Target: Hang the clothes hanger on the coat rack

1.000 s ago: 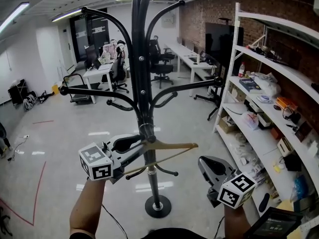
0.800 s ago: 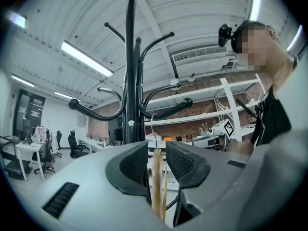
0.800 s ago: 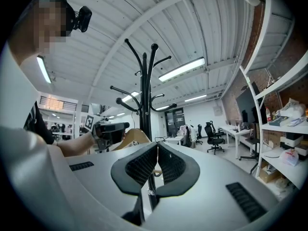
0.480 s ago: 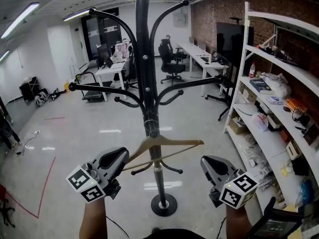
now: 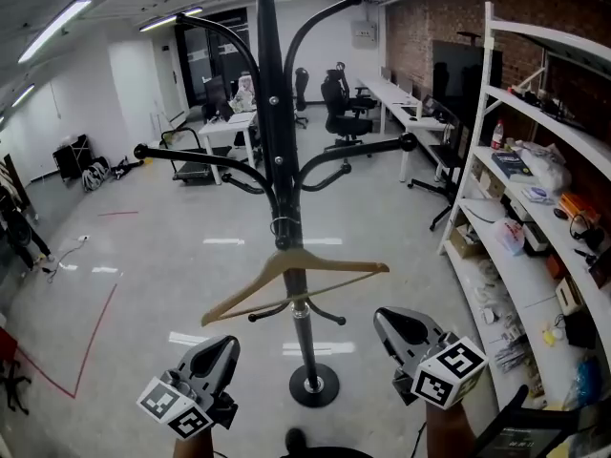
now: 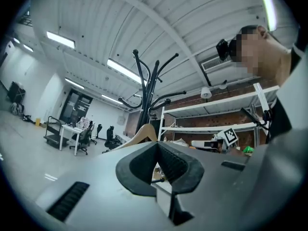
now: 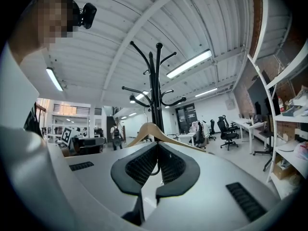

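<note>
The wooden clothes hanger [image 5: 291, 277] hangs by its hook on the black coat rack [image 5: 279, 132], tilted with its left end lower. It hangs free of both grippers. My left gripper [image 5: 222, 349] sits low at the left, pulled back from the hanger, jaws shut with nothing between them. My right gripper [image 5: 389, 322] is low at the right, also shut and empty. In the left gripper view the hanger [image 6: 143, 132] and rack [image 6: 147, 90] show beyond the closed jaws. The right gripper view shows the hanger [image 7: 153, 130] on the rack [image 7: 154, 85] straight ahead.
A white shelving unit [image 5: 531, 208] full of boxes and small items lines the right side. The rack's round base [image 5: 313, 385] stands on the grey floor between my grippers. Desks and office chairs [image 5: 339, 113] stand further back. Red tape [image 5: 91, 337] marks the floor at left.
My left gripper let go of the hanger's left end, shut, and drew back and down to the lower left. The hanger now hangs free on the rack. The right gripper stayed put.
</note>
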